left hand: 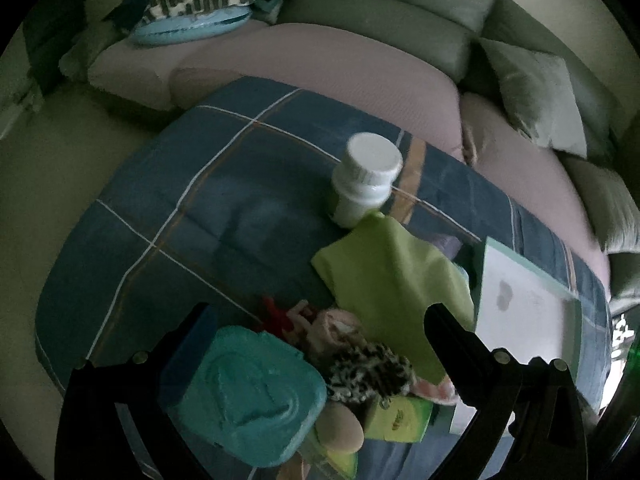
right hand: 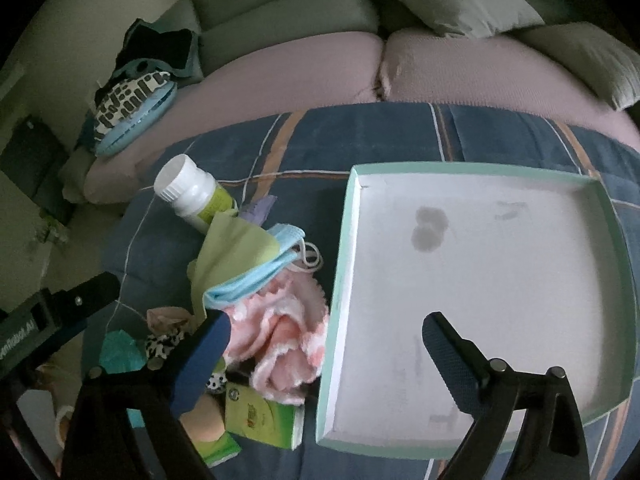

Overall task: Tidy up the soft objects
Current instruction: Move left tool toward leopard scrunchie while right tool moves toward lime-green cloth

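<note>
We hold both grippers with fingers wide and empty, the left (left hand: pixel 316 320) over the soft pile's green cloth (left hand: pixel 396 276) beside the bottle (left hand: pixel 366 180), the right (right hand: pixel 328 334) between the pink knit (right hand: pixel 280 340) and the tray (right hand: pixel 480 280).

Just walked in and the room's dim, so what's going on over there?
A person holds two grippers over a plaid blanket by a sofa. Both are open and holding nothing. The left gripper hovers over a heap with a green cloth and a teal container; the right gripper is by the pink knit item. The shallow tray holds nothing yet.
</note>
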Motion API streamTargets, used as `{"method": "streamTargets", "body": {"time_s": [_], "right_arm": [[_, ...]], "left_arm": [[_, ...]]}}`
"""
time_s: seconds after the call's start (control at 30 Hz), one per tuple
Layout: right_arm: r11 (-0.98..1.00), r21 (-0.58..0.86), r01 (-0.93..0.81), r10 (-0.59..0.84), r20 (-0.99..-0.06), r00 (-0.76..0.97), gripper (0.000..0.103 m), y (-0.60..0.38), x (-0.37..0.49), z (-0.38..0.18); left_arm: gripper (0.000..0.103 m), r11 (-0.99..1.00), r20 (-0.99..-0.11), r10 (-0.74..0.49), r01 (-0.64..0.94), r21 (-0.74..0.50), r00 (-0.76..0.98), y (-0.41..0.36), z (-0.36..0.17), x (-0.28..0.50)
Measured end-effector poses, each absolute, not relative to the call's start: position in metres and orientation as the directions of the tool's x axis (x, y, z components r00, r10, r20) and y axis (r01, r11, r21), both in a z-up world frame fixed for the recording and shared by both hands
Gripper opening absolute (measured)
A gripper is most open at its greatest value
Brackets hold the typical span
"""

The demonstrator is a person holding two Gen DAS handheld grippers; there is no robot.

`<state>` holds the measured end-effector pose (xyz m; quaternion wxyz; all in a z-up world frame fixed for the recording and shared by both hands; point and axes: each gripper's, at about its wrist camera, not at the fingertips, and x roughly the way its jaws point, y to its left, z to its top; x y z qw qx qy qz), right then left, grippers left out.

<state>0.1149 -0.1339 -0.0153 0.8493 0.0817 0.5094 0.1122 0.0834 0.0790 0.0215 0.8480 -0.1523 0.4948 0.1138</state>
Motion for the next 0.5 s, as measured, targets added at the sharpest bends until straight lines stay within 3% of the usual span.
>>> {"method": "streamTargets", "body": {"time_s": [0.5], "right_arm": [[0.971,0.235,-0.051,0.232,-0.861,0.453,0.095,-0.157,0.085,-0.01]], "left_arm": [[0.103,0.959,-0.886,0.054,-0.271,-0.082,0.461,0.057,0.009,0.066]]}}
